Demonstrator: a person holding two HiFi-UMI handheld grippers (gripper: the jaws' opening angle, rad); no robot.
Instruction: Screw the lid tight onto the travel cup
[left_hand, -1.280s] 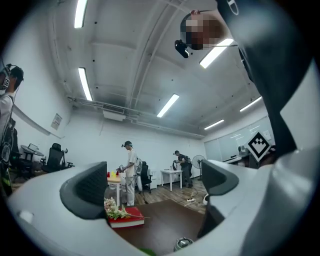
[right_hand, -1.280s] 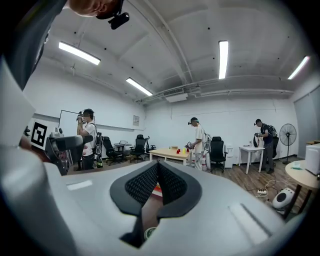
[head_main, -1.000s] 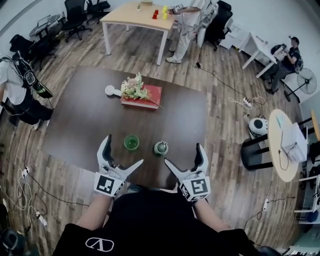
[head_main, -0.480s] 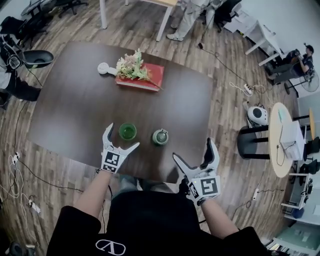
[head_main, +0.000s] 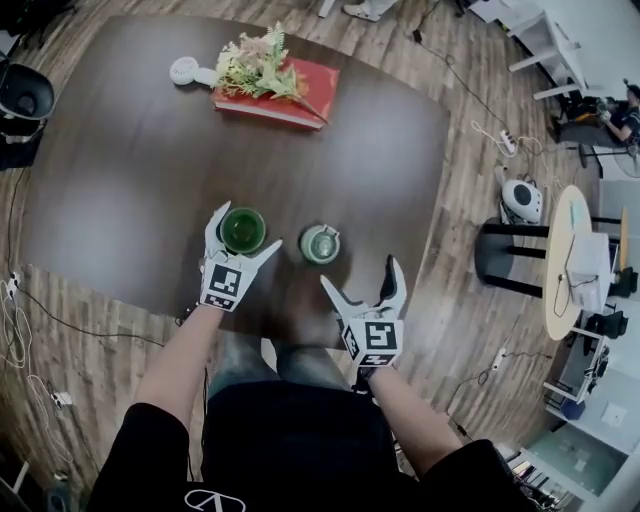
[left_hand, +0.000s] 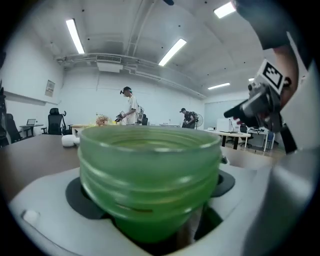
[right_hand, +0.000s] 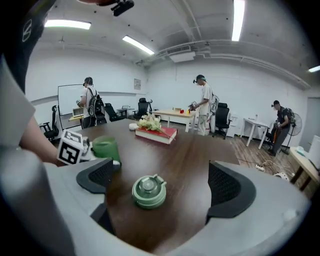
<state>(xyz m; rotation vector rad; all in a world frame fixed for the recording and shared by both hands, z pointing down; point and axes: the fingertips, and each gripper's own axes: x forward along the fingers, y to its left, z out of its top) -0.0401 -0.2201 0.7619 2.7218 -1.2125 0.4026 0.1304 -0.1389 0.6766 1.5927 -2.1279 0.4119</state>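
- The translucent green plastic travel cup (left_hand: 150, 170) stands upright and uncapped near the front edge of the dark brown wooden table (head_main: 120, 180). Its threaded rim is bare.
- The left gripper (head_main: 244, 232) has its jaws spread, one on each side of the cup. The pads look close to the wall, though I cannot tell whether either one touches.
- The pale green round lid (right_hand: 149, 191), with a small flip handle on top, lies flat on the table just right of the cup, apart from it.
- The right gripper (head_main: 359, 275) is also wide apart and holds nothing. The lid sits ahead of its fingertips, roughly centred in its own view.
- My reading is that the step in hand is to secure both parts before joining them (nothing is lifted or threaded yet).
- To do it well, close the left jaws on the cup below the threads, firmly enough that it will not spin under the twist.
- Bring the right jaws down over the lid's rim, clear of the flip handle, and keep the lid level.
- Set it squarely on the rim before turning. A tilted start would likely cross the threads (and jam early, feeling falsely tight).
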